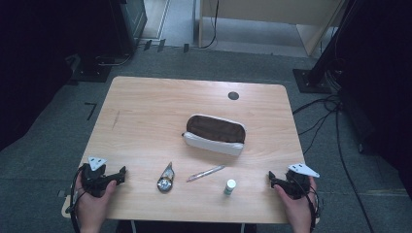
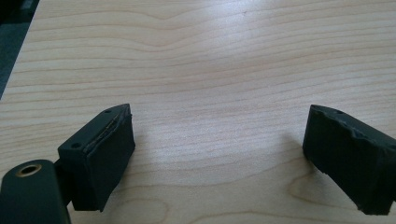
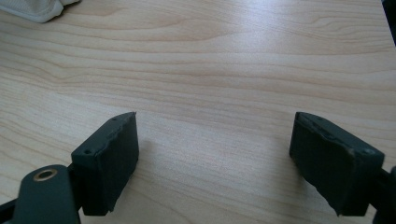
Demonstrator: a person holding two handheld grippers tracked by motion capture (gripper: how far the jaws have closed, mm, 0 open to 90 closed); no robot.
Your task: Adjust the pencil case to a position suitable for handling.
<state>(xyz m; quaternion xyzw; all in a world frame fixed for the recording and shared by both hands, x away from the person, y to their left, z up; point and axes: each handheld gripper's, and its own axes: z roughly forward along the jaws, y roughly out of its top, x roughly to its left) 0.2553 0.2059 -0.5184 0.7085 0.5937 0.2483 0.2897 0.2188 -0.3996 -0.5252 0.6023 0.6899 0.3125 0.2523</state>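
A white pouch [image 1: 214, 134] with a brown open inside lies in the middle of the wooden table [image 1: 145, 111]. In front of it are a small silver tape dispenser [image 1: 165, 178], a silver pen [image 1: 205, 173] and a small white bottle with a green label [image 1: 230, 186]. My left gripper [image 1: 121, 174] rests at the table's front left corner, held by a hand, jaws wide apart over bare wood [image 2: 219, 140]. My right gripper [image 1: 273, 179] sits at the front right, also open [image 3: 215, 149], with nothing between its jaws. A white corner of the pouch [image 3: 39, 9] shows at the top left of the right gripper view.
A round dark grommet hole [image 1: 233, 95] sits near the table's far edge. Beyond the table are dark equipment stands [image 1: 311, 73], cables [image 1: 330, 107] on the grey floor and a wooden cabinet [image 1: 272, 14].
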